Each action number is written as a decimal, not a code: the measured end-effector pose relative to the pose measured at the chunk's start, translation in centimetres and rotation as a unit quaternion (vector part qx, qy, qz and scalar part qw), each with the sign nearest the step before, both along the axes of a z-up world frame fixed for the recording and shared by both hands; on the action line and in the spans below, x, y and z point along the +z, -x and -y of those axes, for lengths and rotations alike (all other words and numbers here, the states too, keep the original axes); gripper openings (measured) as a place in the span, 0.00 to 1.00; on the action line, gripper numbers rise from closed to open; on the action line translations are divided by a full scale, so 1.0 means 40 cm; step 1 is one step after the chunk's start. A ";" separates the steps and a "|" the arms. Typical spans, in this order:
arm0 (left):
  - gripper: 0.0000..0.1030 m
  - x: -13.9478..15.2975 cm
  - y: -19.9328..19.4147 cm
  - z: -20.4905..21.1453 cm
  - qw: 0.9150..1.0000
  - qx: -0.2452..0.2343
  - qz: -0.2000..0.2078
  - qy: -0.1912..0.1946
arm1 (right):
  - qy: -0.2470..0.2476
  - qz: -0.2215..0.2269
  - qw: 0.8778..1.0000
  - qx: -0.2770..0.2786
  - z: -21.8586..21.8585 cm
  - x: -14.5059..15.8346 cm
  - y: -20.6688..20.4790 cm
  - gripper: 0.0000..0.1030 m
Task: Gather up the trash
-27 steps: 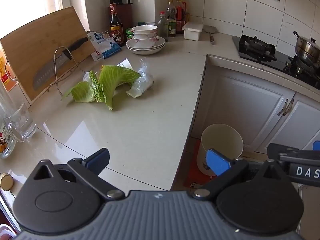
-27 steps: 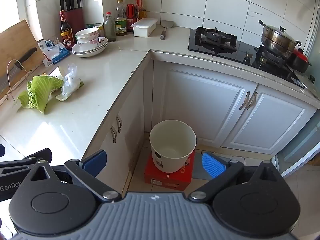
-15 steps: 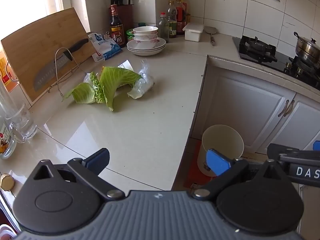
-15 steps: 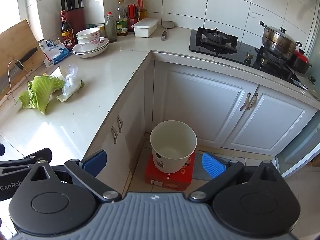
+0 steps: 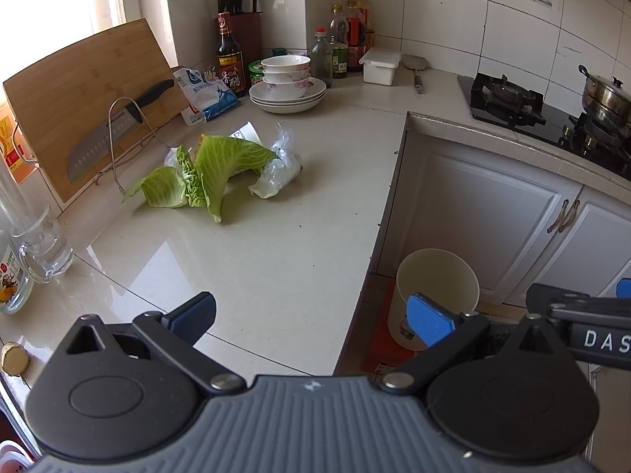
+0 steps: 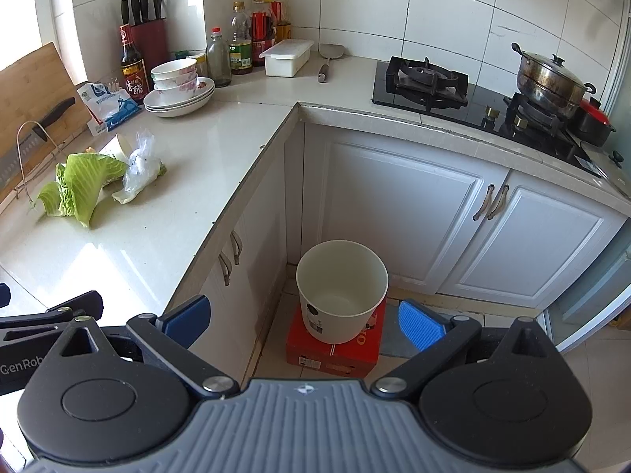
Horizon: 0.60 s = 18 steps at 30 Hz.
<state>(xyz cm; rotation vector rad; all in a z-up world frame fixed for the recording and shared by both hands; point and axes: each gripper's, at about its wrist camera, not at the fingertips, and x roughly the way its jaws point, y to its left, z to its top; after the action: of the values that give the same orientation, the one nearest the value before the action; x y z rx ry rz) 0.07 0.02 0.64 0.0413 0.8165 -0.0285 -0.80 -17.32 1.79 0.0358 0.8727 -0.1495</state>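
Note:
Green cabbage leaves [image 5: 205, 173] lie on the white counter [image 5: 276, 244], with a crumpled clear plastic bag [image 5: 278, 169] beside them and a paper cup [image 5: 246, 134] on its side behind. They also show in the right wrist view: leaves [image 6: 79, 185], bag [image 6: 138, 165], cup [image 6: 118, 146]. An empty white bucket [image 6: 341, 287] stands on a red box [image 6: 335, 351] on the floor; in the left wrist view the bucket [image 5: 434, 276] is low right. My left gripper [image 5: 311, 315] is open and empty above the counter's near edge. My right gripper [image 6: 301, 317] is open and empty above the floor.
A cutting board [image 5: 86, 94] with a knife [image 5: 114, 130] in a wire rack leans at left. Stacked bowls and plates [image 5: 288, 82], bottles [image 5: 335, 47], a salt bag [image 5: 205, 94] and a glass mug [image 5: 35, 232] stand around. A gas stove [image 6: 422, 79] with a pot [image 6: 552, 75] is at right.
Both views have shifted slightly; the left gripper has drifted a little toward the counter. Both grippers stay open and nothing on the counter has moved.

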 end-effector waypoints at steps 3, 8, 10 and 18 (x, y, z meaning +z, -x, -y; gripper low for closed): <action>0.99 0.002 0.000 0.001 1.000 0.000 0.000 -0.001 | 0.000 0.001 1.000 -0.001 0.001 -0.001 0.000 1.00; 0.99 0.003 0.000 0.003 1.000 0.000 0.001 -0.001 | 0.000 0.001 1.000 0.000 0.001 0.000 0.000 1.00; 0.99 0.001 0.001 0.003 1.000 0.000 0.001 -0.001 | 0.000 0.001 1.000 -0.001 0.001 0.000 0.000 1.00; 0.99 0.002 0.001 0.005 1.000 0.000 0.002 -0.001 | 0.000 0.002 1.000 0.001 0.006 0.006 -0.003 1.00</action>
<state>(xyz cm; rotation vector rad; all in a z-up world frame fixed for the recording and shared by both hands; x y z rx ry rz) 0.01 -0.17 0.71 0.0441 0.8132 -0.0282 -0.68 -17.58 2.04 0.0358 0.8679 -0.1463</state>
